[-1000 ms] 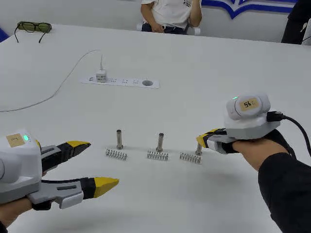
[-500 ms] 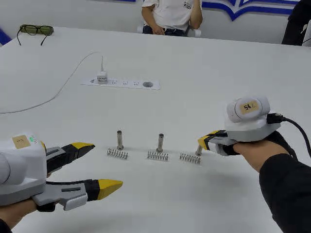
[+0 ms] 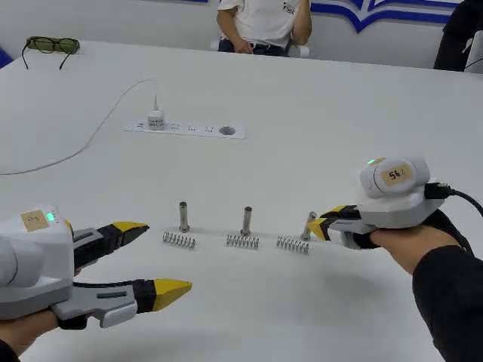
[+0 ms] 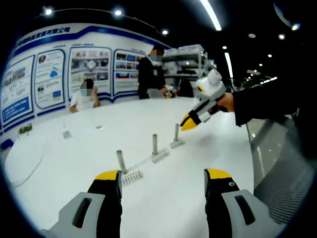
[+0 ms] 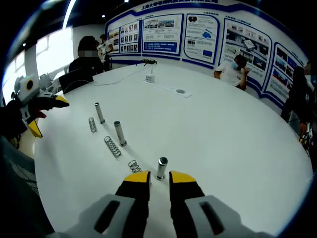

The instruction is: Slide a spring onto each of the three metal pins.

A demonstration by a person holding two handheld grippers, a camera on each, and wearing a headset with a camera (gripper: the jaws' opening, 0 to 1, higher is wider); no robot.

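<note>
Three upright metal pins stand in a row on the white table: left pin point(image 3: 183, 216), middle pin point(image 3: 247, 220), right pin point(image 3: 308, 225). A spring lies flat in front of each: left spring point(image 3: 179, 240), middle spring point(image 3: 243, 241), right spring point(image 3: 293, 244). My right gripper point(image 3: 317, 225) hovers low just right of the right pin. In the right gripper view its jaws point(image 5: 154, 177) stand a narrow gap apart, with that pin point(image 5: 161, 167) just ahead of the tips and nothing held. My left gripper point(image 3: 162, 256) is wide open and empty at the near left, pointing at the left pin point(image 4: 121, 161).
A white power strip point(image 3: 185, 127) with a plug and a cable trailing left lies farther back. Dark sunglasses point(image 3: 51, 44) rest at the far left corner. A person point(image 3: 260, 23) sits at the far table edge. Bare table point(image 3: 249, 317) lies near me.
My right gripper has dropped a little and drawn slightly right beside the right pin. The left gripper has barely moved. Pins and springs lie as before.
</note>
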